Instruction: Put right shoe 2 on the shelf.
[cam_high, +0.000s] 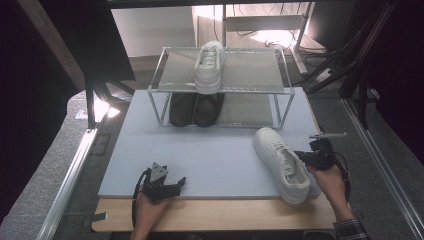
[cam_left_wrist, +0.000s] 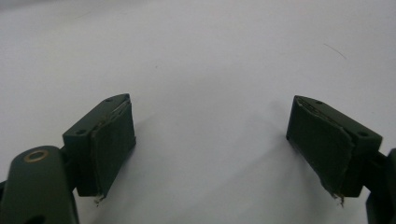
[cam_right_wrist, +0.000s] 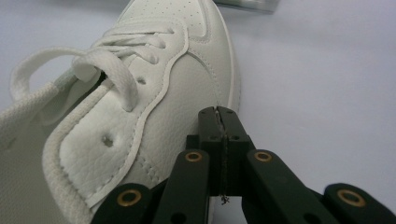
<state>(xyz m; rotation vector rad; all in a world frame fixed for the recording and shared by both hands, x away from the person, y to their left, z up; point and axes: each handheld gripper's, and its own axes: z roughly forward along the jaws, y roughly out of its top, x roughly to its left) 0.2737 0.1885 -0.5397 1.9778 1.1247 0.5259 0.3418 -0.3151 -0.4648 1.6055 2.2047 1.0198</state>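
Two white sneakers are out: one (cam_high: 281, 163) on the grey mat (cam_high: 210, 160), one (cam_high: 210, 66) on the top shelf of the single wire rack (cam_high: 159, 92). Two dark shoes (cam_high: 196, 109) sit side by side on the rack's lower shelf, making four shoes in all. Two grippers, left (cam_high: 181, 184) and right (cam_high: 299, 156), are each held in one hand.

White laced sneaker (cam_high: 282, 162) upright on the mat's right, toe toward rack.
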